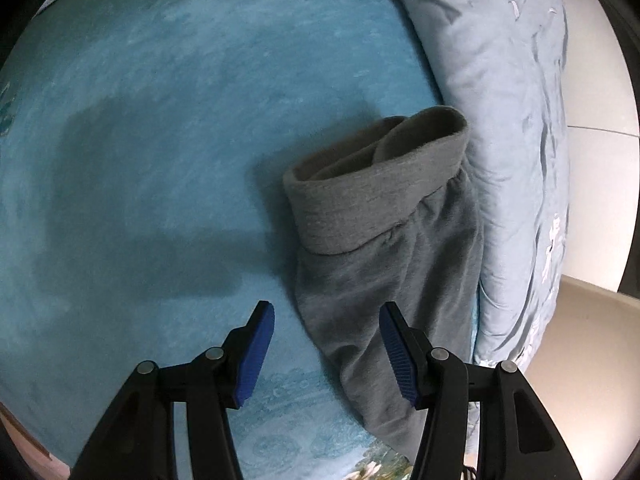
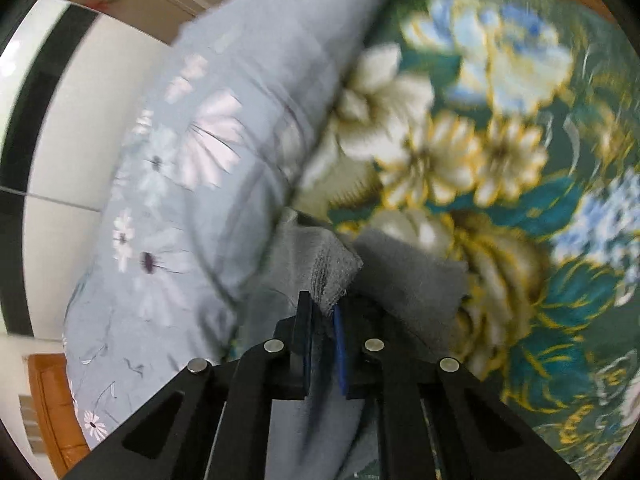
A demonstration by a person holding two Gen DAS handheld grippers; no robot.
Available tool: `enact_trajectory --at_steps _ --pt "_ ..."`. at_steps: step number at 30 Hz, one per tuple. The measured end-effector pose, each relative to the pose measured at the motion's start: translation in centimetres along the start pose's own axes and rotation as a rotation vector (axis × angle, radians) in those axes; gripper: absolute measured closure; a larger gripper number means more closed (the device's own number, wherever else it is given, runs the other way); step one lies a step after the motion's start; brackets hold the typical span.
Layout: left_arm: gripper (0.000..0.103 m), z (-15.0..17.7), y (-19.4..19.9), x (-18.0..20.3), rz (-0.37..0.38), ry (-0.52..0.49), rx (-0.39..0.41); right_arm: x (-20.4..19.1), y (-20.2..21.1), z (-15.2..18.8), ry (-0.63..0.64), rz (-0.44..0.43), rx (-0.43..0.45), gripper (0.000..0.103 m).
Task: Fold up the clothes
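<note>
A grey pair of pants [image 1: 380, 248] lies on the teal blanket [image 1: 160, 140], its wide waistband up toward the middle and its legs running down to the bottom right. My left gripper [image 1: 326, 320] is open and empty, its blue pads [image 1: 256, 356] straddling the pants' left edge just above it. In the right wrist view my right gripper [image 2: 322, 312] is shut on a grey fabric edge of the pants [image 2: 328, 272], lifted over the flowered part of the blanket [image 2: 480, 160]. That view is blurred.
A pale blue flowered duvet [image 1: 512, 120] is bunched along the right side of the pants and also shows in the right wrist view [image 2: 200, 180]. White floor tiles [image 1: 596, 92] lie beyond the bed edge. A wooden cabinet [image 2: 52, 400] stands low left.
</note>
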State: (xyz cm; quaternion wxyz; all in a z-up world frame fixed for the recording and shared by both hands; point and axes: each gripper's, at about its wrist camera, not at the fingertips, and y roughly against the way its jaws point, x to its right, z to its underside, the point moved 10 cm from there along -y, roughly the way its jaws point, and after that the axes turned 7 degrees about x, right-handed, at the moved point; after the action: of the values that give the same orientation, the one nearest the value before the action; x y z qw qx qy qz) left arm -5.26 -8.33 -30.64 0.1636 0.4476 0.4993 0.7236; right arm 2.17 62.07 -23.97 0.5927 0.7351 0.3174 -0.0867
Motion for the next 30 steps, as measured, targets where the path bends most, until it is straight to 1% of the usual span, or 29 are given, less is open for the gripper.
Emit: enact_trajectory --at_steps 1,2,4,5,6,8,9,10,11,13,14,15,19,21,24,28,30 --pt "0.044 -0.1 0.0 0.1 0.001 -0.008 0.000 -0.1 1.0 -0.2 0.015 -0.003 0.019 0.093" --pt "0.042 -0.1 -0.1 0.2 0.000 -0.015 0.000 0.1 1.3 -0.1 0.038 0.007 0.019 0.093" --pt "0.041 -0.2 -0.5 0.3 -0.005 -0.020 -0.003 1.7 -0.7 1.6 0.072 0.078 -0.038 0.093" --pt "0.041 -0.2 -0.7 0.3 -0.011 -0.016 -0.004 2.9 -1.7 2.2 0.061 0.111 -0.071 0.093" --pt "0.041 -0.2 -0.9 0.2 -0.016 -0.012 -0.005 3.9 -2.5 2.5 0.030 0.122 -0.089 0.092" --pt "0.041 -0.3 -1.0 0.4 -0.007 0.001 -0.001 4.9 -2.9 2.6 -0.041 0.106 -0.087 0.089" --pt "0.041 -0.5 -1.0 0.6 -0.003 0.001 0.005 5.2 -2.7 2.5 -0.063 0.090 -0.074 0.084" --pt "0.041 -0.7 -1.0 0.7 0.001 -0.001 0.011 5.5 -2.5 2.4 -0.067 0.087 -0.067 0.075" --pt "0.041 -0.9 -1.0 0.9 0.005 -0.003 0.017 5.7 -2.4 2.5 -0.050 0.099 -0.068 0.070" --pt "0.041 -1.4 -1.1 1.1 0.015 0.005 0.026 6.2 -2.1 2.5 -0.016 0.115 -0.074 0.068" --pt "0.041 -1.6 -1.2 1.1 0.022 0.013 0.033 6.5 -2.0 2.5 -0.001 0.115 -0.083 0.063" --pt "0.041 -1.8 -1.2 1.1 0.031 0.026 0.044 6.8 -2.2 2.6 0.008 0.123 -0.088 0.061" --pt "0.040 -3.0 -1.5 0.4 0.059 0.100 0.096 8.2 -3.5 3.0 0.000 0.147 -0.099 0.058" --pt "0.039 -3.3 -2.0 0.0 0.070 0.136 0.103 8.7 -4.1 3.1 -0.023 0.141 -0.102 0.056" --pt "0.039 -3.4 -2.9 -0.3 0.067 0.156 0.105 9.2 -4.9 3.2 -0.045 0.141 -0.101 0.056" --pt "0.039 -3.6 -3.9 -0.7 0.057 0.172 0.113 9.9 -5.6 3.1 -0.130 0.119 -0.090 0.056" --pt "0.039 -3.8 -4.2 -1.0 0.063 0.198 0.120 10.1 -5.6 3.0 -0.150 0.108 -0.084 0.055"
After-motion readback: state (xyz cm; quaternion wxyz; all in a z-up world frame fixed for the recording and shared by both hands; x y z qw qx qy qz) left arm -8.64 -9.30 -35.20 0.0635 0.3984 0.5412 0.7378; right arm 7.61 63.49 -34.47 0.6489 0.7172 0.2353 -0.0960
